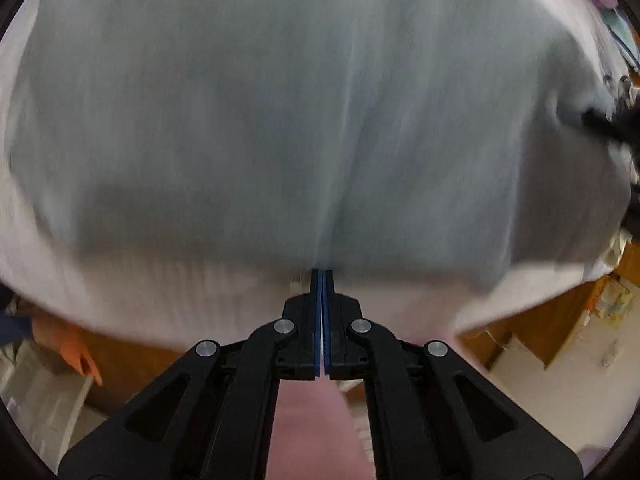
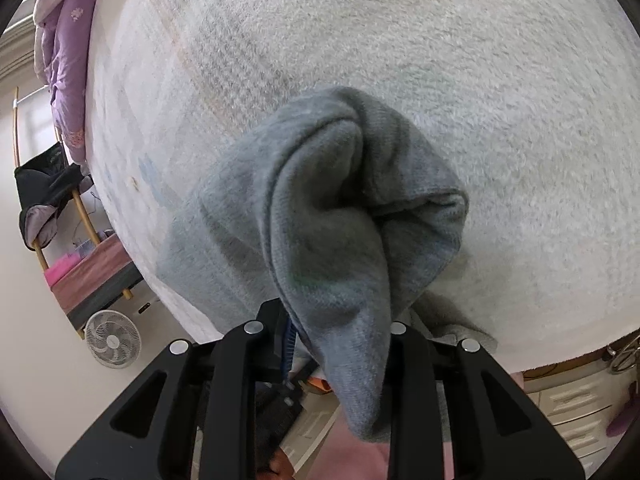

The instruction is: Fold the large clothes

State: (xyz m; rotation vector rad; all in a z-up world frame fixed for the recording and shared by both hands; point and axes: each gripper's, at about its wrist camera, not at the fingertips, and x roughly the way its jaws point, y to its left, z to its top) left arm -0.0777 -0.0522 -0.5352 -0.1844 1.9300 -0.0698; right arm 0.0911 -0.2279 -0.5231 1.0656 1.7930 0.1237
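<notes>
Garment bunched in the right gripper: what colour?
Grey-blue fleecy garment, plain, no pattern. It shows best in the right wrist view; the left wrist view is motion-blurred.

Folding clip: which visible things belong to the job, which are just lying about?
Job: grey fleece garment, left gripper, right gripper, white fuzzy bed cover.
Lying about: purple floral quilt, white floor fan, orange cloth, wooden rack.

I see a bed (image 2: 480, 80) covered in a fuzzy white blanket (image 2: 400, 20). A grey garment (image 1: 280, 120) lies spread across it, one bunched end lifted off it. A purple quilt (image 2: 64, 72) sits at the far edge.
</notes>
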